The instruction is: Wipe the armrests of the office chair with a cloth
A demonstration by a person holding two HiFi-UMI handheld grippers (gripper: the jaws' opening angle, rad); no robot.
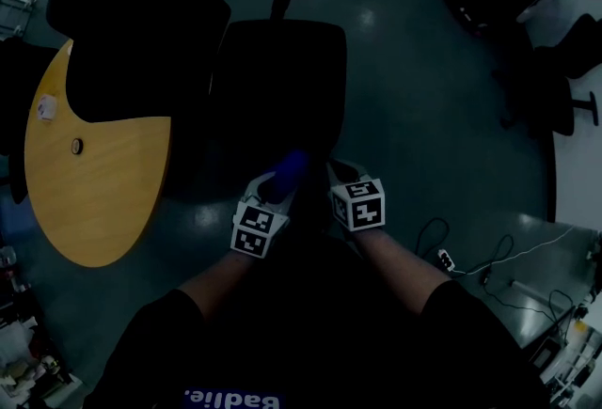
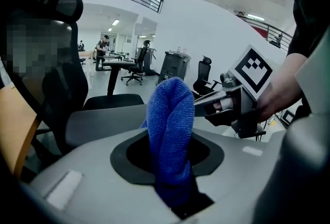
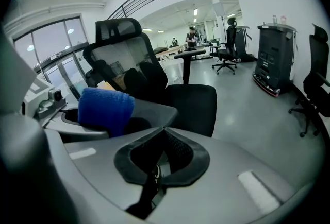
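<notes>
Cloth (image 2: 170, 125), blue, soft and light, stands bunched in the pinching left gripper (image 1: 278, 195). Right gripper (image 3: 159, 165) pressed together, empty. Office chair (image 1: 278, 83) just ahead. A thick fold probably grips best.

The black fabric office chair (image 1: 282, 87) stands on the dark polished floor (image 1: 423, 97) straight ahead of the person. The round yellow wooden worktop (image 1: 103, 181) is to its left, and a second black high-backed chair (image 1: 132, 22) overlaps that worktop's far edge. At the first chair's near edge the left claw (image 1: 277, 191), with the folded blue terry cloth (image 1: 290, 170) between its jaws, sits just beside the right claw (image 1: 340, 174). The grey armrest pad (image 2: 103, 122) lies just beyond the cloth. Thin white cables (image 1: 489, 257) trail on the floor at the right.
</notes>
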